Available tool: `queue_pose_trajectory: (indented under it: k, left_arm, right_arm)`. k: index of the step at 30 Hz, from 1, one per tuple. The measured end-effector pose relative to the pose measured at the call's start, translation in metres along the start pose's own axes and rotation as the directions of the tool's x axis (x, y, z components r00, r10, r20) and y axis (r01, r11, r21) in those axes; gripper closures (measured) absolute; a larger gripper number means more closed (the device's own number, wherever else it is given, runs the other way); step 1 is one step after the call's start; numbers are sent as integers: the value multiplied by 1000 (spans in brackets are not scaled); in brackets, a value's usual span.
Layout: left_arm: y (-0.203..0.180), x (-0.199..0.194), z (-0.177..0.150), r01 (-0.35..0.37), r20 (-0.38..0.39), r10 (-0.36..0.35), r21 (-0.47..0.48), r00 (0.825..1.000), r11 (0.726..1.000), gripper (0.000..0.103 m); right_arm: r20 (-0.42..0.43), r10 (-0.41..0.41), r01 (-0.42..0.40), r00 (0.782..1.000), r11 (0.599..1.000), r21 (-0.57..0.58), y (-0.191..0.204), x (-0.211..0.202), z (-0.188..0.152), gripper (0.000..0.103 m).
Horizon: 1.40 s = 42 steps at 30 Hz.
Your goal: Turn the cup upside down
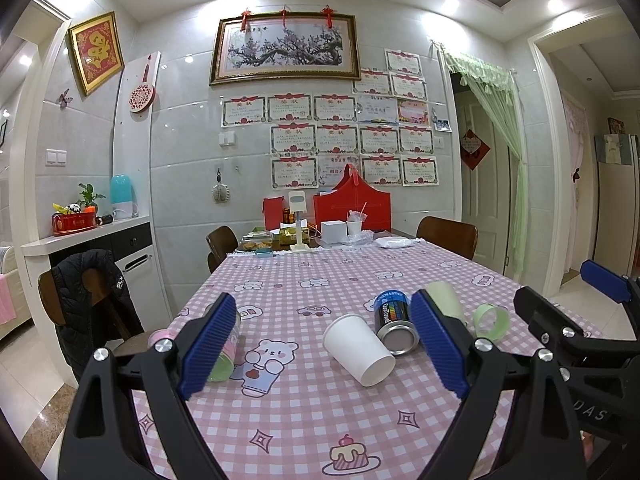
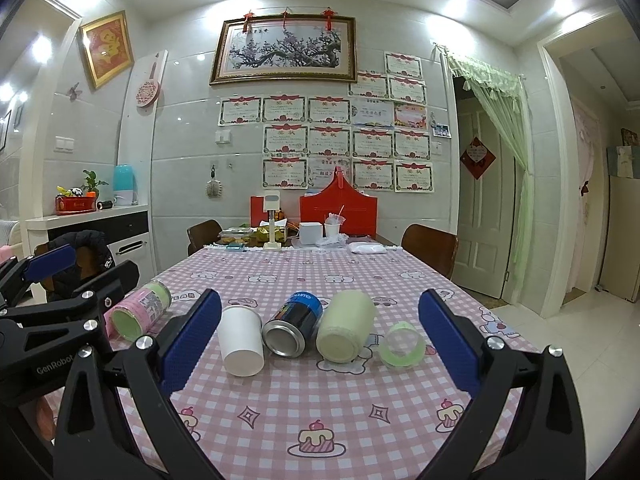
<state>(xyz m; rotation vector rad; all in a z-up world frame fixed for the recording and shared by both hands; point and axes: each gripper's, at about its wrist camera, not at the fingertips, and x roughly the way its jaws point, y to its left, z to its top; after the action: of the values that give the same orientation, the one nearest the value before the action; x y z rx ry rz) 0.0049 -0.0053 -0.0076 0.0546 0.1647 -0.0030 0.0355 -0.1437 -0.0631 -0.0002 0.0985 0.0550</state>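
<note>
A white paper cup (image 1: 358, 349) lies on its side on the pink checked tablecloth, its flat base toward me; it also shows in the right wrist view (image 2: 241, 338). My left gripper (image 1: 324, 350) is open and empty, hovering just in front of the cup. My right gripper (image 2: 320, 344) is open and empty, facing the row of lying objects. The right gripper's arm shows at the right of the left wrist view (image 1: 576, 320).
Lying beside the cup are a blue can (image 2: 292, 328), a pale green cup (image 2: 346, 332), a small clear green cup (image 2: 402, 344) and a pink-green cup (image 2: 138, 312). Boxes, food and red bags (image 2: 338, 212) crowd the table's far end. Chairs (image 2: 430, 248) stand around it.
</note>
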Motion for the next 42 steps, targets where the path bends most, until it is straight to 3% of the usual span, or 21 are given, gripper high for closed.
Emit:
queue_pose_trajectory:
  k: [42]
  left_arm:
    - [2,8,-7,-2,-23,2,-2,1000,1000,16]
  right_arm:
    - [-15,1,-1,1000,1000,-2,1,5,-4,8]
